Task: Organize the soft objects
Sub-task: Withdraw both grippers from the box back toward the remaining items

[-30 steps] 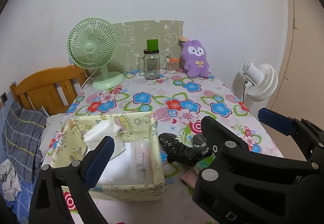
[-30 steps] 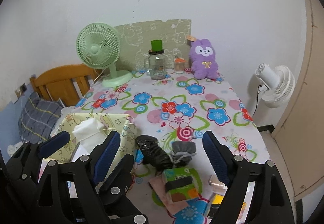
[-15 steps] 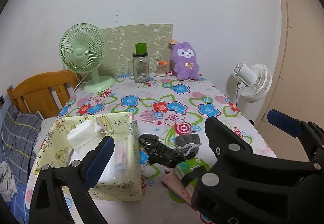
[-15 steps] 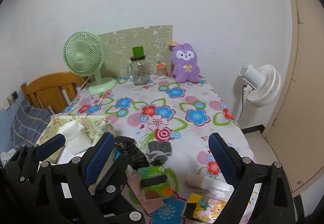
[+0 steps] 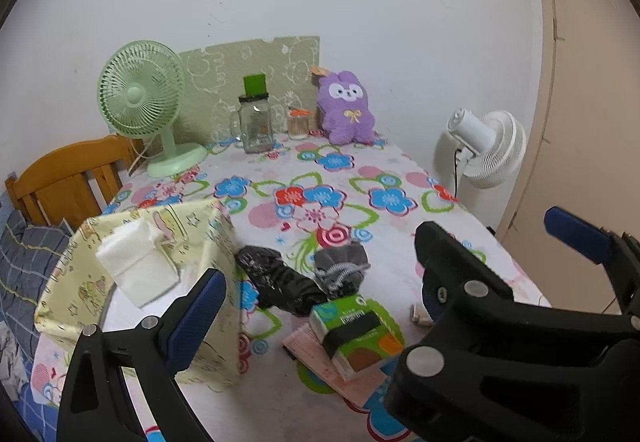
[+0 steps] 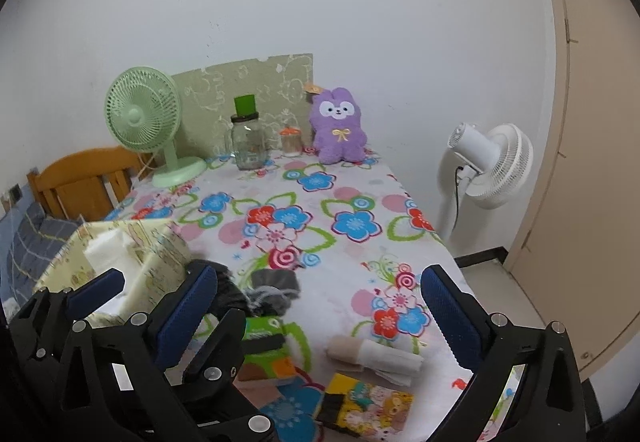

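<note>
A yellow fabric basket (image 5: pixel 208 242) stands at the table's left with a folded white cloth (image 5: pixel 136 266) in it. Right of it lie a black sock (image 5: pixel 280 278) and a grey sock (image 5: pixel 340 266). Nearer me are a green tissue pack (image 5: pixel 356 334) and a beige-and-white rolled cloth (image 6: pixel 372 354). My left gripper (image 5: pixel 320 286) is open over the near edge and holds nothing. The right gripper (image 6: pixel 319 270) is still opening its jaws, with nothing gripped between them. Its left finger overlaps the left gripper's right finger. A purple plush (image 6: pixel 338 130) sits at the back.
At the back stand a green desk fan (image 5: pixel 140 106), a glass jar (image 5: pixel 256 122) and a small jar (image 5: pixel 298 124). A yellow cartoon packet (image 6: pixel 368 402) lies at the near edge. A white floor fan (image 6: pixel 492 162) is right of the table, a wooden chair (image 5: pixel 68 178) to the left.
Both grippers have drawn back toward the near edge and to the right. The tissue pack, rolled cloth and yellow packet came into view. The right jaws have spread a little wider.
</note>
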The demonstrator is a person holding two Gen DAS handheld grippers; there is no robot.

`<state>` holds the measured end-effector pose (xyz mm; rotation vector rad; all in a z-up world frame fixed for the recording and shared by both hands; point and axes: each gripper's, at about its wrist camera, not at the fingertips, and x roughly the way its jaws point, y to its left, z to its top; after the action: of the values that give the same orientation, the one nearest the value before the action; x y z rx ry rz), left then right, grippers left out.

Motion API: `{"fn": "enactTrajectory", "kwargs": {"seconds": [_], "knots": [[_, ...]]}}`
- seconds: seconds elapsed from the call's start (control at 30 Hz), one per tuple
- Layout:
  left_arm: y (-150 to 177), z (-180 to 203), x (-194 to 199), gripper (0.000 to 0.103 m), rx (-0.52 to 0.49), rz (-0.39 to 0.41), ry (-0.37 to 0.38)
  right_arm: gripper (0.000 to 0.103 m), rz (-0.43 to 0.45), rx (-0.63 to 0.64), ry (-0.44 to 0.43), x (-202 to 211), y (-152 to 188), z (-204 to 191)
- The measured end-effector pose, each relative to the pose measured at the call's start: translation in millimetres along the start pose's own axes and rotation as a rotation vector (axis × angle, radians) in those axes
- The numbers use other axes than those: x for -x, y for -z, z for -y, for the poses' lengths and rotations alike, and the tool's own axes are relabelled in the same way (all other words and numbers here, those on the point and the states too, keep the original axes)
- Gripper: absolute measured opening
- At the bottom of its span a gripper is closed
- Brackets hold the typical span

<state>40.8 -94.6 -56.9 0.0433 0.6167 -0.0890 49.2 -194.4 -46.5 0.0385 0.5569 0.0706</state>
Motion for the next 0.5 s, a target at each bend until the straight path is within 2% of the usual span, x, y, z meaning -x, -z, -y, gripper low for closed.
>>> {"fn": "enactTrajectory", "kwargs": {"seconds": [0.17, 0.5], "knots": [[10, 9, -9, 0.1, -0.033, -0.008, -0.002, 0.103, -0.002, 0.02, 0.063, -5, 13, 8], [32, 21, -16, 0.1, -0.052, -0.022, 0.027, 0.103, -0.011, 0.021, 0.039, -7, 37, 22]]}}
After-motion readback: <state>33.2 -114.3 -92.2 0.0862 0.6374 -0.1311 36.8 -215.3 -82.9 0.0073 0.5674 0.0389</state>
